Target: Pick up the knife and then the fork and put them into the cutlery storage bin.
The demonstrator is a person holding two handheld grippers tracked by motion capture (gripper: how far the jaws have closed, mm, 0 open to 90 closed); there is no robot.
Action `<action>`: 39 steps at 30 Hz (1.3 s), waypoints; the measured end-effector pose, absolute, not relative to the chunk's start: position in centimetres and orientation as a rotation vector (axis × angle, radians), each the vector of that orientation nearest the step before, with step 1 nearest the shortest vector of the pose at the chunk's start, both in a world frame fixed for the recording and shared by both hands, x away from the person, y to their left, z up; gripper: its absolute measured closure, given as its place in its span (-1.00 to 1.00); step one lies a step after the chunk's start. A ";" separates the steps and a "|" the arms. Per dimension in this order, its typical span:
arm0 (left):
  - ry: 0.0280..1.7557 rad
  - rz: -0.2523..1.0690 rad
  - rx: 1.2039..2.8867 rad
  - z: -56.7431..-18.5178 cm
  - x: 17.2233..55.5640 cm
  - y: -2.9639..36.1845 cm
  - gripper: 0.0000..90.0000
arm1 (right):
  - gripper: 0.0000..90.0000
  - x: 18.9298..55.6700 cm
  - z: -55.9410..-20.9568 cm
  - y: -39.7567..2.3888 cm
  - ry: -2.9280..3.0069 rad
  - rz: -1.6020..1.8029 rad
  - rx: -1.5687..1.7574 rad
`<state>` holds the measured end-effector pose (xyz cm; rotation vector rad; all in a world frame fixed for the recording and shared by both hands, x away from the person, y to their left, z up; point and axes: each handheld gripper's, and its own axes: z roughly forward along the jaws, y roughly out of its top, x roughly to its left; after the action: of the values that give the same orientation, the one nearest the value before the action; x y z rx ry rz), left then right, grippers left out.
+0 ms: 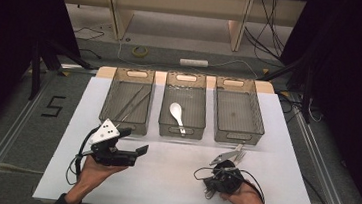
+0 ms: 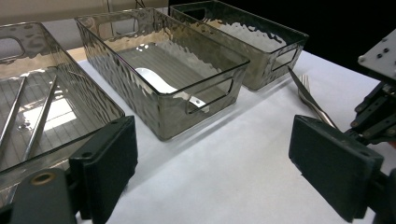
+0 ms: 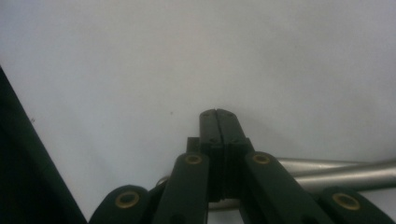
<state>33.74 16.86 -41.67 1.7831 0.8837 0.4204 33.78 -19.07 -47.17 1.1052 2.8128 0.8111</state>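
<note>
My left gripper (image 1: pixel 134 141) hovers over the white table (image 1: pixel 171 181) in front of the left bin, with its jaws wide open (image 2: pixel 215 158) and nothing between them. My right gripper (image 1: pixel 222 179) is held low at the front right, pointing down at the table. Its jaws (image 3: pixel 217 113) are pressed together at the tip. Metal cutlery (image 1: pixel 232 153), a fork (image 2: pixel 306 83) among the pieces, sticks out past it toward the bins. The steel handles (image 3: pixel 336 170) cross behind the jaw links. I cannot tell whether they are gripped.
Three clear bins stand in a row at the back. The left bin (image 1: pixel 124 125) holds thin metal rods (image 2: pixel 42 116), the middle bin (image 1: pixel 181 130) holds a white spoon (image 1: pixel 177 112), and the right bin (image 1: pixel 238 112) holds nothing. Open table lies between the grippers.
</note>
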 end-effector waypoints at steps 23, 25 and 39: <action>0.883 0.421 1.785 -41.7 33.7 16.8 -0.67 | 1.00 32.1 -46.2 -24.4 2.859 0.594 1.136; 0.884 0.422 1.788 -41.7 33.7 16.8 -0.67 | 1.00 32.1 -46.1 -24.9 2.857 0.578 1.144; 0.880 0.423 1.787 -41.7 33.7 16.7 -0.67 | 1.00 32.3 -45.7 -28.4 2.794 0.488 1.232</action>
<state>33.67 16.74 -41.65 1.7874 0.8800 0.4233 32.32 -28.36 -45.73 1.2324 2.7941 0.4883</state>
